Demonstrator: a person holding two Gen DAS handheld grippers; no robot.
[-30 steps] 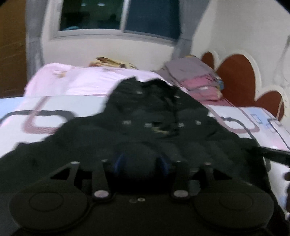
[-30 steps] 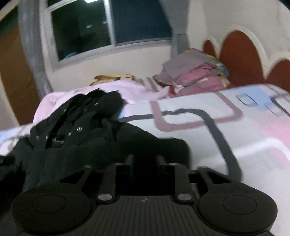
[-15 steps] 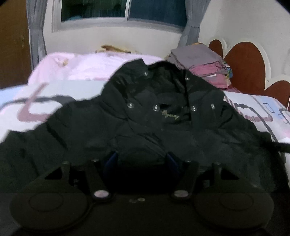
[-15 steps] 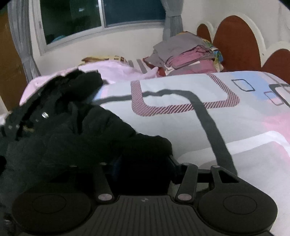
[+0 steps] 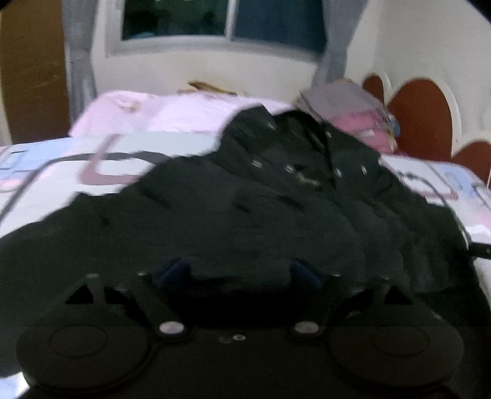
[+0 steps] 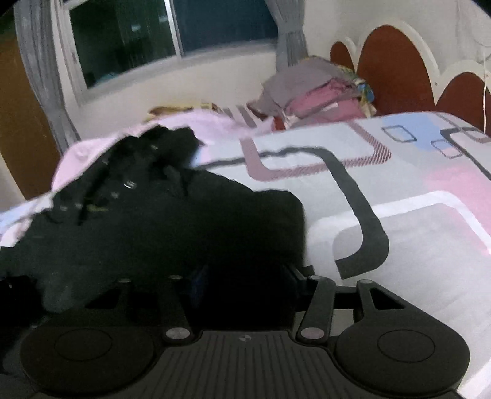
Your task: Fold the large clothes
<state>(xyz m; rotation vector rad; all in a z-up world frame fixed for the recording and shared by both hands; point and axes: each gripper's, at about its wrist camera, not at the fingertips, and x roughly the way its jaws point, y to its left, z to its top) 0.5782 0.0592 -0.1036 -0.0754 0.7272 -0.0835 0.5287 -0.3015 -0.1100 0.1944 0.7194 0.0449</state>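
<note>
A large black puffer jacket (image 5: pixel 251 211) with metal snaps lies spread on the patterned bedsheet (image 5: pixel 61 172), collar toward the window. My left gripper (image 5: pixel 239 273) sits at its near hem. The jaws are opening, its blue pads (image 5: pixel 175 271) stand wide apart, and loose fabric bulges between them. In the right wrist view the jacket (image 6: pixel 159 227) fills the left half. My right gripper (image 6: pixel 245 282) is shut on a thick black fold at the jacket's right edge, which hides its fingertips.
A stack of folded grey and pink clothes (image 6: pixel 316 92) sits at the head of the bed by the red scalloped headboard (image 6: pixel 396 67). A pink blanket (image 5: pixel 172 113) lies under the window (image 5: pixel 221 18). Bare sheet (image 6: pixel 414 233) stretches right of the jacket.
The left gripper's blue pads have spread much wider around the jacket's hem. Both views have slid sideways across the bed. The right gripper keeps black fabric between its fingers.
</note>
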